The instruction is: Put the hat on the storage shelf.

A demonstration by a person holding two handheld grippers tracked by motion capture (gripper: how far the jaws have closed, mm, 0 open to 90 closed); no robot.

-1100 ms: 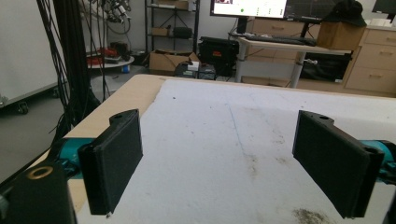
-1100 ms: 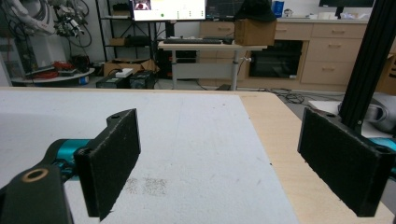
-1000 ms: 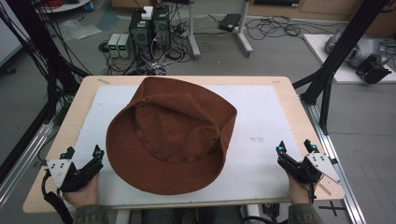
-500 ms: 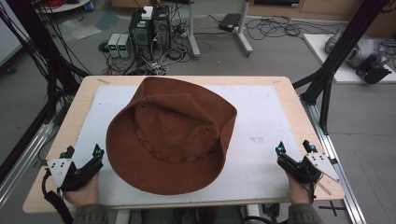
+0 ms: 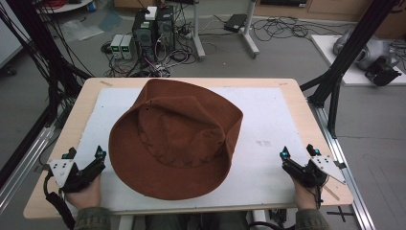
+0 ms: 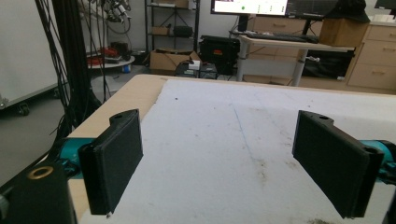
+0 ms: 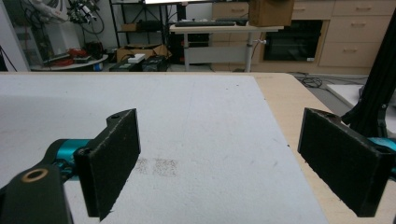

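Note:
A large brown wide-brimmed hat (image 5: pixel 177 139) lies crown-up in the middle of the white mat (image 5: pixel 268 120) on the table. My left gripper (image 5: pixel 86 154) rests near the front left corner, just left of the hat's brim, open with nothing between its jaws. In the left gripper view its jaws stand wide apart over bare mat (image 6: pixel 224 140). My right gripper (image 5: pixel 298 151) sits near the front right edge, well clear of the hat, also open and empty. The right gripper view has the mat (image 7: pixel 196 140) between its spread jaws.
The wooden table (image 5: pixel 306 115) has bare margins around the mat. Black frame posts (image 5: pixel 344 62) stand at the right and cables (image 5: pixel 43 62) hang at the left. Computers (image 5: pixel 153 28) and wires sit on the floor beyond the far edge.

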